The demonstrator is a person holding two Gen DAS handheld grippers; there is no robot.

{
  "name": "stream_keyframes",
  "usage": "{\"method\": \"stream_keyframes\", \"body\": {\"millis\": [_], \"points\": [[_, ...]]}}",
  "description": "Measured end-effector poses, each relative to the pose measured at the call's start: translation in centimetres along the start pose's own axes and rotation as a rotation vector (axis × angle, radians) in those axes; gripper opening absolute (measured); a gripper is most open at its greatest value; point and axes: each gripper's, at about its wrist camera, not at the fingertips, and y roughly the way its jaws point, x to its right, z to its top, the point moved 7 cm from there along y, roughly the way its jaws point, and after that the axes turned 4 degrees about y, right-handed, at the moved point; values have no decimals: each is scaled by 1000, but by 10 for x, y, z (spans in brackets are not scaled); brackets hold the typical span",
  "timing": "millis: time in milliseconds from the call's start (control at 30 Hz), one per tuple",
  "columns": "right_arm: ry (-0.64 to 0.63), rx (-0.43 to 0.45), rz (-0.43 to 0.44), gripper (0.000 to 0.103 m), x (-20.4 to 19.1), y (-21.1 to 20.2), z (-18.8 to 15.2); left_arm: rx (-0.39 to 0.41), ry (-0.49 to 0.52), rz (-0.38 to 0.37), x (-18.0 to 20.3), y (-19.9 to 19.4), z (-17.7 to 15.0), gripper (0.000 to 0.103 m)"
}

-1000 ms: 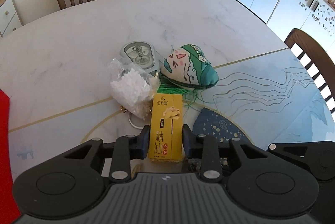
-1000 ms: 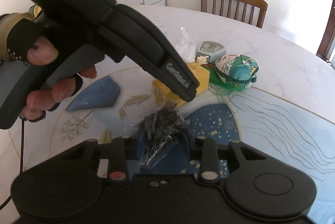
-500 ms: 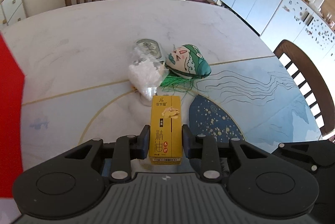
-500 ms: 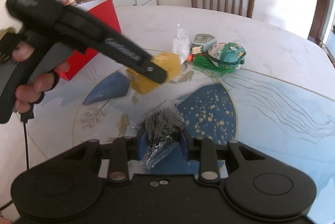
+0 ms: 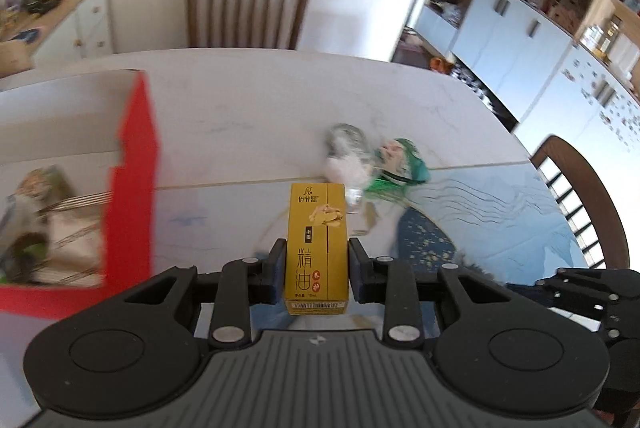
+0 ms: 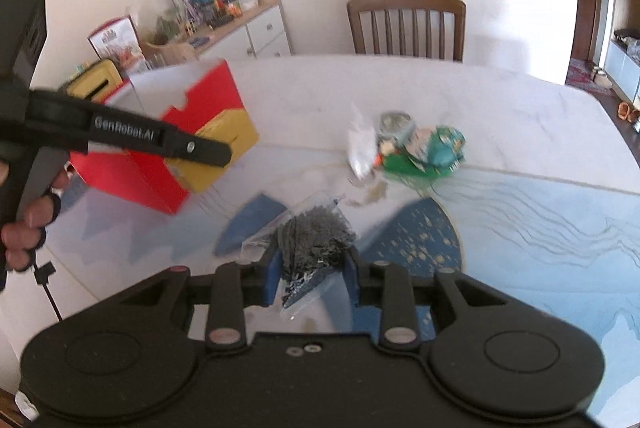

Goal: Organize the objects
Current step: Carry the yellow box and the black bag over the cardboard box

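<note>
My left gripper is shut on a yellow box with Chinese print and holds it above the table, just right of an open red box. In the right wrist view the left gripper carries the yellow box in front of the red box. My right gripper is shut on a clear bag of black bits above the table.
A bag of white bits, a round grey device and a green face-print pouch with tassel lie mid-table. The red box holds forks and packets. Chairs stand at the far side and at the right.
My left gripper has lifted the yellow box and carried it left and back toward the red box. My right gripper has risen a little with the bag.
</note>
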Motion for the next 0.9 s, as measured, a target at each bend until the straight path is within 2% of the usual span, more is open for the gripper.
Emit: {"method": "stream_keyframes", "body": {"millis": [100,333,700,900], "points": [[0,17,20,31,-18,-4,10,15,-8,40,-15,-18,-3,30],[-30,42,70,31,-67,-4,33,38,-56,66,-54,-53,-11,30],[-112,60,140,31,-148,21,67,87,-111,141,-126,-91,-12,30],[-153,59,142,31,-189,47,84,103,-122,198,-171,-103,-7,30]]}}
